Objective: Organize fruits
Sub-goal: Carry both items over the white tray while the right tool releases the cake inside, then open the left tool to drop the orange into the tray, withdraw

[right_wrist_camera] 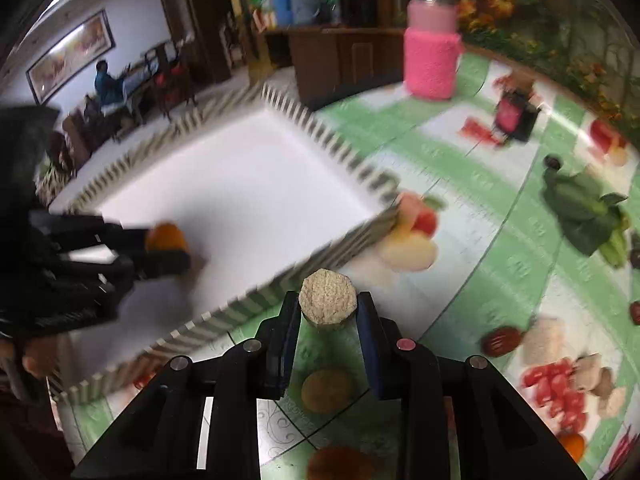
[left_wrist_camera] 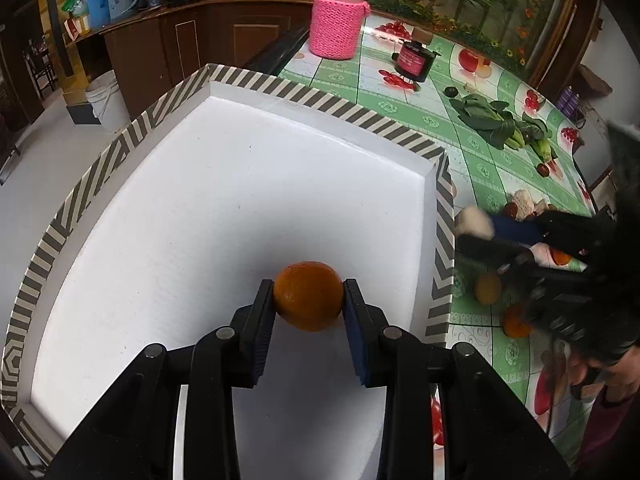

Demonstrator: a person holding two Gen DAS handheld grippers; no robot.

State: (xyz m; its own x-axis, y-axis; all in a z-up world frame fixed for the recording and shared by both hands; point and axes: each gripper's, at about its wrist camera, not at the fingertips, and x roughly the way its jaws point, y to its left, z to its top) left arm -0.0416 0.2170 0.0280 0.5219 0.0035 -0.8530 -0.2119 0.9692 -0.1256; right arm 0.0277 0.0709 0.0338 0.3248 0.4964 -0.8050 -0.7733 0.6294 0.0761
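Left claw (left_wrist_camera: 308,300): pads are squeezed on both sides of the orange (left_wrist_camera: 308,295), low over the white floor of the tray (left_wrist_camera: 224,176), near the right wall
Right claw (right_wrist_camera: 328,312): clamped on a pale, rough round thing (right_wrist_camera: 328,298) with flat sides; I cannot tell what it is; it hangs over the green cloth (right_wrist_camera: 480,216), just outside the striped tray wall (right_wrist_camera: 256,300)
Loose fruit: a yellow one (left_wrist_camera: 488,288) and a second orange (left_wrist_camera: 516,322) lie on the cloth beside the tray, close under the right claw
Roll risk: the orange is round, so if the left claw lets go too high it may roll across the smooth floor
Bump risk: the right claw is close to the wall; coming in low may hit it and push the tray
Crash risk: both claws are near the same tray corner and may knock each other
Blur: the right view is smeared, so small things there are hard to tell
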